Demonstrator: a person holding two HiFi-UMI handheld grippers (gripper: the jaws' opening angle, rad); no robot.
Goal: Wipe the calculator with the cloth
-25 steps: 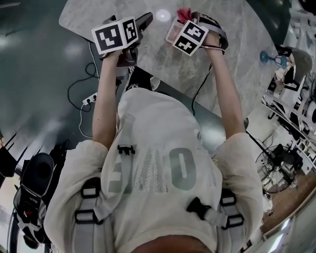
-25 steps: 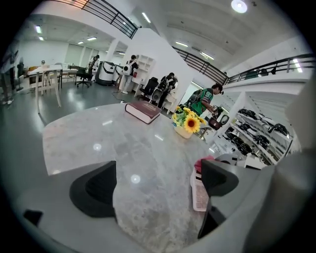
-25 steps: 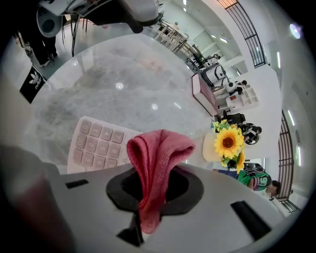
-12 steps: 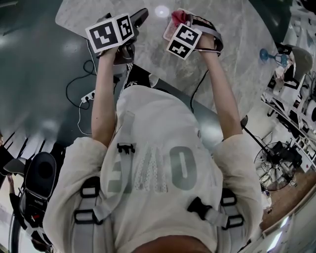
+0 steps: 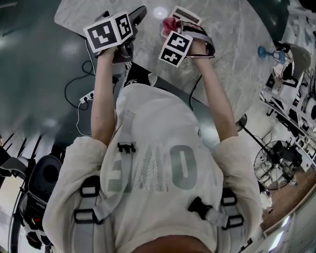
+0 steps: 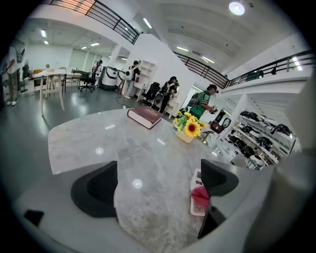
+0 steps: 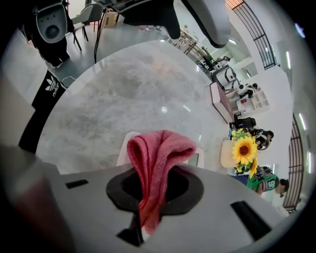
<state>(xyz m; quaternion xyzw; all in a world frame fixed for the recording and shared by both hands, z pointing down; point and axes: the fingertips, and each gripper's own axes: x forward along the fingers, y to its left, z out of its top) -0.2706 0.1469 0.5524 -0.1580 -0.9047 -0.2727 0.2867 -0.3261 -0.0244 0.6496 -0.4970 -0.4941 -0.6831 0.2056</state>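
One stroke: cloth (image 7: 160, 148) dragged left across calculator (image 5: 186, 15).
Right gripper (image 7: 154, 190) fingers clamped on cloth; left gripper (image 6: 160, 180) fingers apart, empty.

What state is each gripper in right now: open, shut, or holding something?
Left gripper: open, nothing between its jaws.
Right gripper: shut on the pink cloth.

Cloth (image 7: 159, 158): pink-red, ribbed weave, folded into a bunched loop.
Cloth, state: pinched between the closed jaws of the right gripper (image 7: 153, 190), with the looped fold standing out past the jaw tips.
Cloth, position: over the near end of the calculator; contact cannot be judged.
Calculator (image 5: 183, 16): pale, flat, rectangular, lying face up on the grey marble table (image 5: 237, 54), partly covered by the cloth.
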